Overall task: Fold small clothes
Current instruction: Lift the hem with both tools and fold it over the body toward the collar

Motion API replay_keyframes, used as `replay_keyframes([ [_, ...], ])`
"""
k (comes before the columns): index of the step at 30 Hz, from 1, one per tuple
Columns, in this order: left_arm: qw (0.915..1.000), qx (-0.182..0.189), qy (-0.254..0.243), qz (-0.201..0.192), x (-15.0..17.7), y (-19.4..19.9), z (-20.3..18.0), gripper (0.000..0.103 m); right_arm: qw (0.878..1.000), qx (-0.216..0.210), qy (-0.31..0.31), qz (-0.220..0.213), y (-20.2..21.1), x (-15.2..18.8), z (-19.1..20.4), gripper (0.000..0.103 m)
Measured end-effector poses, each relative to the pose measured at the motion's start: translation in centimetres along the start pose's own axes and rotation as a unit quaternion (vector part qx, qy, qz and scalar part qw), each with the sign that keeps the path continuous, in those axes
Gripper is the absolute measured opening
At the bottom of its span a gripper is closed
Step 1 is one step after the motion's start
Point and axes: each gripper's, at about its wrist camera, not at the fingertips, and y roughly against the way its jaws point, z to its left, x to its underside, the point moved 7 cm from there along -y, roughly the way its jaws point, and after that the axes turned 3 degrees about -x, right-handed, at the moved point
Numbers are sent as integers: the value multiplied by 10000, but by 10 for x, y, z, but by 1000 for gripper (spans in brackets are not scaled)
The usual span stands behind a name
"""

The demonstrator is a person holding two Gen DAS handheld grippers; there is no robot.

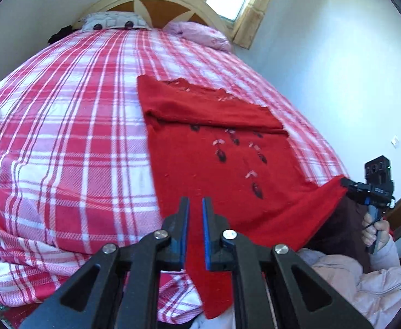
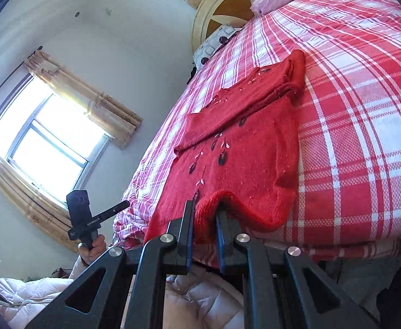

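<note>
- The bed (image 1: 63, 137) is carrying the red sweater (image 1: 214, 150) on its right side, sleeves already folded across the far part, near hem hanging off the near edge.
- Both tools are clamping that hem — the left gripper (image 1: 195, 205) at one corner, the right gripper (image 2: 206, 213) at the other.
- Judged step: folding hem toward collar; next is calling for both corners travelling level and together — far enough to meet the sleeves.
- No containers are showing.
</note>
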Motion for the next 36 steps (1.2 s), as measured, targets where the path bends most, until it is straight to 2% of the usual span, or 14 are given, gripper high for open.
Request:
replay_keyframes([
  [3,9993,119,6,368,16,-16,1,14,9999,80,-88,57,0,9,-8,14],
  [4,9987,154,-21,495,22,-21,-1,20,9999,117,-91,75,-1,11,-8,14],
  [7,9961,111,-192,858,40,-32,-4,51,9998,123,-111,124,-3,18,-10,14],
  [8,9955,156,-180,922,44,-32,-5,59,9998,108,-124,129,-4,18,-11,14],
  [12,9908,732,223,1112,58,-33,-9,69,9997,64,-158,149,-6,19,-13,14],
  [13,9903,725,259,1159,61,-36,-10,71,9997,75,-162,160,-6,20,-14,14],
  [16,9893,455,32,1389,72,-47,-14,68,9997,91,-174,167,-7,21,-15,14],
  [18,9874,479,-12,1505,79,-52,-18,55,9996,94,-190,160,-7,21,-16,14],
  [20,9869,457,-48,1544,81,-55,-22,21,9995,112,-243,160,-7,21,-18,14],
  [21,9878,386,-76,1510,81,-55,-22,13,9995,114,-259,163,-7,22,-18,14],
  [22,9884,365,-66,1474,80,-53,-22,11,9995,113,-260,165,-7,22,-18,14],
  [29,9908,604,128,1201,56,-33,-27,10,9990,-149,-424,25,1,8,-11,14],
  [33,9924,678,398,949,15,-26,-22,10,9984,-245,-483,-146,0,-30,-12,14],
  [36,9904,615,715,1007,-16,-39,-10,10,9976,-199,-605,-270,-11,-67,-25,14],
])
